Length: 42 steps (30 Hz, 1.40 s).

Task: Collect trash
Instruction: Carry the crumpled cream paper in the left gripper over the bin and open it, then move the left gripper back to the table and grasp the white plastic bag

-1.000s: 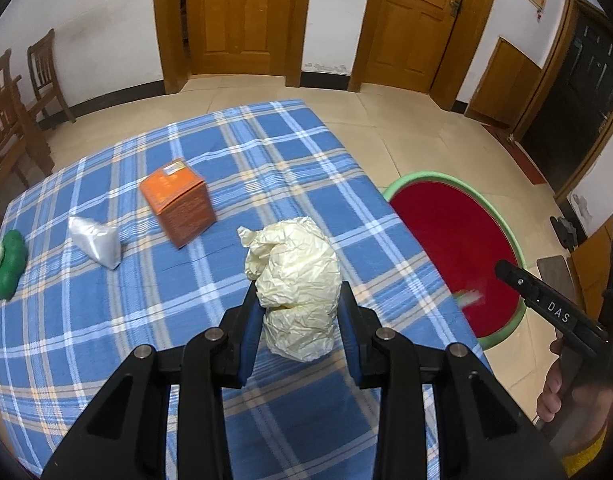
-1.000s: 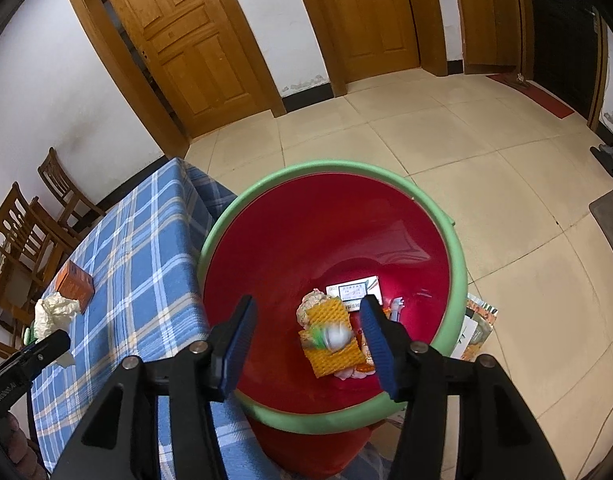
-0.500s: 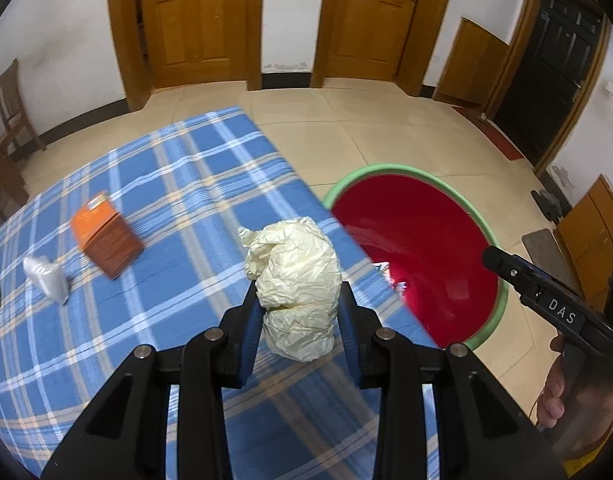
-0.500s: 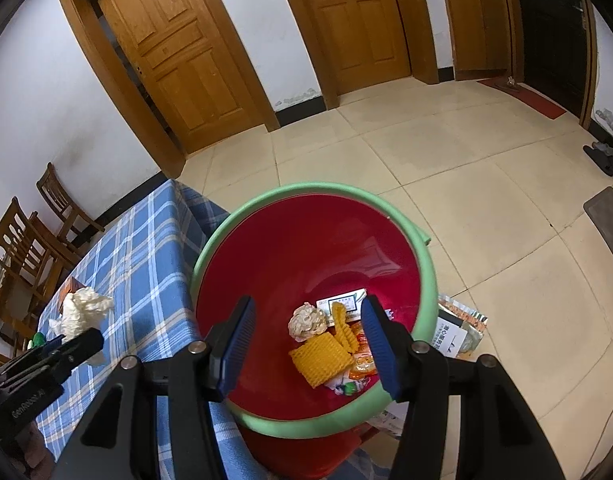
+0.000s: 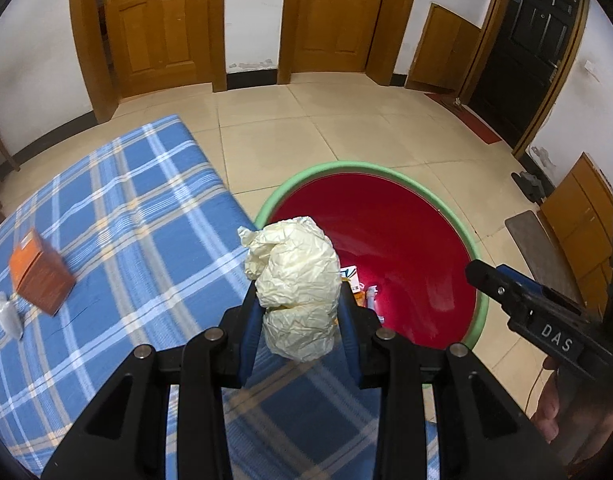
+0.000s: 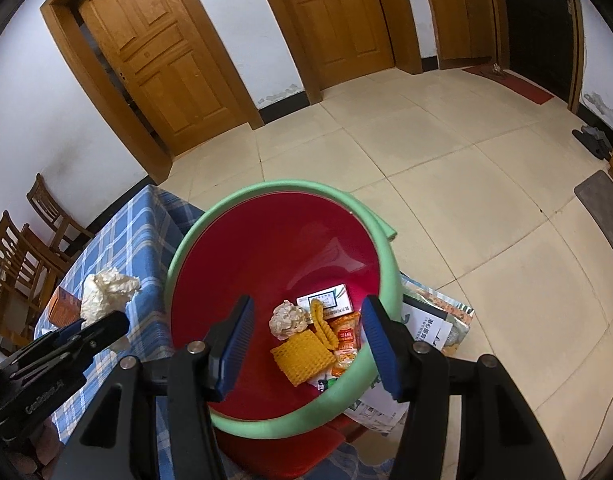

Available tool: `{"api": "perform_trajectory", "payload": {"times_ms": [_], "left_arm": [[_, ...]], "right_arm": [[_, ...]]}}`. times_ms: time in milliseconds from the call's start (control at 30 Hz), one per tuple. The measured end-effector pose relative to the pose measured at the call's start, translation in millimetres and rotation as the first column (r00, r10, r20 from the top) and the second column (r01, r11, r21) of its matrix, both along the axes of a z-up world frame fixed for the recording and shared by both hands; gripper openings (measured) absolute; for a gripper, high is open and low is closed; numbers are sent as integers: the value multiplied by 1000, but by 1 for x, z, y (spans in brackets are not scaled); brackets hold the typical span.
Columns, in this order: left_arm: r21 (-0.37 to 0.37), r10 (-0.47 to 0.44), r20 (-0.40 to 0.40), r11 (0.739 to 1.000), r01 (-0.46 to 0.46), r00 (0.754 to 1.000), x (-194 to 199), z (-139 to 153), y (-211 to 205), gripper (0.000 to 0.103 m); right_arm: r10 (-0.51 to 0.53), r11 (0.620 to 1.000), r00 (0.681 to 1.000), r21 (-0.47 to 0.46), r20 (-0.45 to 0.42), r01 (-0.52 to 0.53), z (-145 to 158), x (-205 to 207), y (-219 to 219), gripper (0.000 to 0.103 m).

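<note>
We see a table under a blue plaid cloth (image 5: pixel 118 216), wooden slat-back chairs (image 6: pixel 30 240) near its far side, and two panelled wooden doors (image 5: pixel 162 28) in a white wall. On the cream floor tiles (image 6: pixel 446 160) lie a red doormat (image 6: pixel 510 84) before a black door (image 5: pixel 534 52), dark slippers (image 6: pixel 592 140) and a grey mat (image 5: pixel 538 248).

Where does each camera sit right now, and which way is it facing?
Left wrist: on the left gripper, angled down over the table edge toward the bin; its fingers clamp crumpled paper; a hand shows at right.
Right wrist: on the right gripper, looking down into the bin; jaws empty.
Shared: bin, paper, table, each other's gripper.
</note>
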<state>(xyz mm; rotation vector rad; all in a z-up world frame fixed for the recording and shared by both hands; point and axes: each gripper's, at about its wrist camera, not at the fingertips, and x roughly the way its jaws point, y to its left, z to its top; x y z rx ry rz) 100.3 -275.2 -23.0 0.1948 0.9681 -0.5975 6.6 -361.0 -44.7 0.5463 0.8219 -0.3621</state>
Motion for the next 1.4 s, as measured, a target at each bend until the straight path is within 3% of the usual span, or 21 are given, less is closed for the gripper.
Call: {"api": "perform_trajectory", "payload": {"times_ms": [267, 433, 800, 1400], "left_arm": [[8, -31, -7, 999, 31, 999, 6, -9, -19, 36], [9, -38, -12, 999, 39, 999, 8, -12, -24, 46], [1, -38, -12, 999, 38, 999, 4, -9, -24, 47], [-13, 72, 9, 997, -72, 997, 10, 6, 18, 47]], "right_arm": [[-21, 1000, 1000, 23, -6, 22, -9, -2, -12, 59], [-31, 999, 999, 32, -11, 31, -13, -3, -16, 59], [-26, 999, 1000, 37, -9, 26, -12, -5, -17, 59], [13, 999, 999, 29, 30, -14, 8, -4, 1, 59]]}}
